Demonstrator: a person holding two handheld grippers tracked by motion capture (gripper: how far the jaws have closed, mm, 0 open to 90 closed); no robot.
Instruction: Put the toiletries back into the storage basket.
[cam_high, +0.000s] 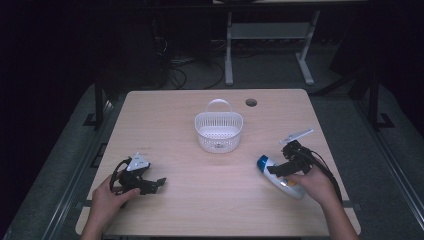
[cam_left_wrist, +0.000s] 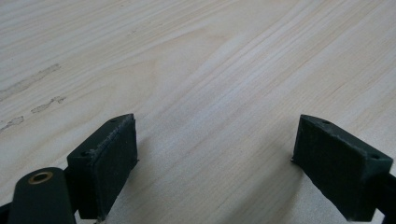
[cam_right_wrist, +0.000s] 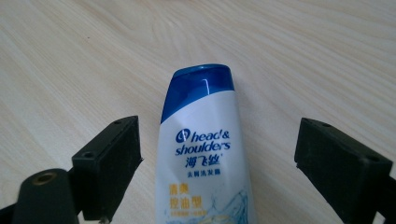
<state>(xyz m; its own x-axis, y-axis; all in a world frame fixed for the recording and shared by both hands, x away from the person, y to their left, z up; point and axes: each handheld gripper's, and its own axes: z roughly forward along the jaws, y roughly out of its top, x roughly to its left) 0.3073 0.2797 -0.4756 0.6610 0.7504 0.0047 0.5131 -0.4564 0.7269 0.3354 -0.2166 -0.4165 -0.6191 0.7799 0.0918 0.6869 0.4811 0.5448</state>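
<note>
A white shampoo bottle (cam_high: 278, 176) with a blue cap lies flat on the wooden table (cam_high: 210, 205) at the right. My right gripper (cam_high: 280, 169) is open and straddles it: in the right gripper view the bottle (cam_right_wrist: 205, 149) lies between the two black jaws, apart from both pads, cap pointing away. A white plastic basket (cam_high: 218, 131) with a handle stands at the table's middle, toward the back. My left gripper (cam_high: 159, 182) rests low at the front left, open; between its jaws (cam_left_wrist: 215, 158) there is bare wood.
A round cable hole (cam_high: 251, 102) sits in the table near the back edge, right of the basket. Beyond the table are a dark floor, cables and the white legs of another desk (cam_high: 229, 55).
</note>
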